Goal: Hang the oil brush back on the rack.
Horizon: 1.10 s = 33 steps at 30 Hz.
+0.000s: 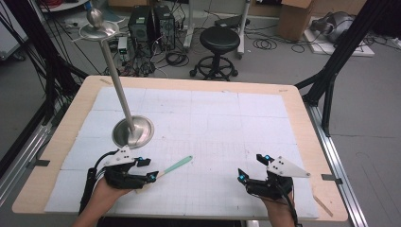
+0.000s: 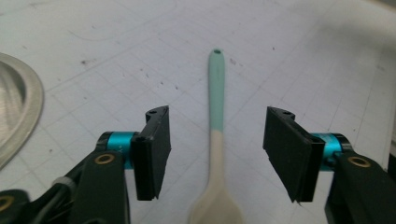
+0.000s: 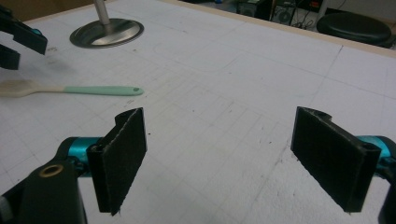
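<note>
Spatula (image 1: 172, 167) lay flat on the counter (image 1: 293, 101), its mint handle pointing toward 2 o'clock in the high view and its cream blade toward 8 o'clock, tucked under your left gripper (image 1: 144, 176). In the left gripper view, that spatula (image 2: 216, 135) ran straight up the middle toward 12 o'clock, and the jaws of your left gripper (image 2: 217, 158) stood partly apart, one pad on each side of the neck where cream met mint, with neither pad touching. My judgement: you were set for the pick, and the alignment was good. The handle was thin and sat low, so you needed to bring the pads right down to the counter before you squeezed, or they would have met above it. Gripping at the neck near the blade would have left the long handle free to droop; a little further toward the mint part should have balanced better. The steel stand's base (image 1: 133, 131) sat near, at 11 o'clock of the gripper, so your lift had to keep off it. Your right gripper (image 1: 249, 176) hung idle, jaws wide, nothing between them.
</note>
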Motion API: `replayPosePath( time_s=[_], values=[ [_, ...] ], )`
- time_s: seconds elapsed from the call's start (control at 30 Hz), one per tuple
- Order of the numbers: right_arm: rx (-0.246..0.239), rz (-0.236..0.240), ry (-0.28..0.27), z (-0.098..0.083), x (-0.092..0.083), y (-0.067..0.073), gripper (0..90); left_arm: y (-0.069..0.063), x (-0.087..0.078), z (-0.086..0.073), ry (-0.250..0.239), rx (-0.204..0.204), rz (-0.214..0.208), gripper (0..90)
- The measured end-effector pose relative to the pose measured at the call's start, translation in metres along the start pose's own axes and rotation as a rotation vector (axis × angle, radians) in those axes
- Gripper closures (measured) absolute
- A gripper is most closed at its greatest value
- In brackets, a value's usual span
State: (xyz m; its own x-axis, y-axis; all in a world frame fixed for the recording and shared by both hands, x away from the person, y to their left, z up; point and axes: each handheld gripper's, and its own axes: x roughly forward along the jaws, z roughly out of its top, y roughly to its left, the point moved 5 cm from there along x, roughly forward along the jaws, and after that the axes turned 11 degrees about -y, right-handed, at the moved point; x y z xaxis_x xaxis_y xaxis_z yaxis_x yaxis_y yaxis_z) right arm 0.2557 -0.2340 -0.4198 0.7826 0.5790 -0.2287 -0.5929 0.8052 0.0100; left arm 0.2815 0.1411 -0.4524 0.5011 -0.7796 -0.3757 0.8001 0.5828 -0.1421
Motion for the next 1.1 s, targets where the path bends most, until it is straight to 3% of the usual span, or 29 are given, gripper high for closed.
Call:
replayPosePath(
  time_s=[0.17,0.43,0.53,0.83,1.1],
  values=[
    [0.003,0.001,-0.003,0.001,-0.001,0.002,17.2,-0.004,0.016,-0.005,0.095,0.052,-0.030,52.9],
    [0.012,-0.007,-0.002,0.000,-0.003,0.001,17.2,-0.004,0.030,-0.006,0.154,0.074,-0.052,65.8],
    [0.008,-0.005,-0.001,0.000,-0.002,0.001,17.2,-0.003,0.033,-0.008,0.179,0.089,-0.041,67.0],
    [0.010,-0.008,0.003,0.000,-0.002,0.002,17.2,-0.005,0.034,-0.010,0.201,0.127,-0.029,70.5],
    [0.015,-0.011,0.001,0.000,-0.003,0.001,17.2,-0.005,0.034,-0.009,0.204,0.117,-0.022,80.9]
  ],
)
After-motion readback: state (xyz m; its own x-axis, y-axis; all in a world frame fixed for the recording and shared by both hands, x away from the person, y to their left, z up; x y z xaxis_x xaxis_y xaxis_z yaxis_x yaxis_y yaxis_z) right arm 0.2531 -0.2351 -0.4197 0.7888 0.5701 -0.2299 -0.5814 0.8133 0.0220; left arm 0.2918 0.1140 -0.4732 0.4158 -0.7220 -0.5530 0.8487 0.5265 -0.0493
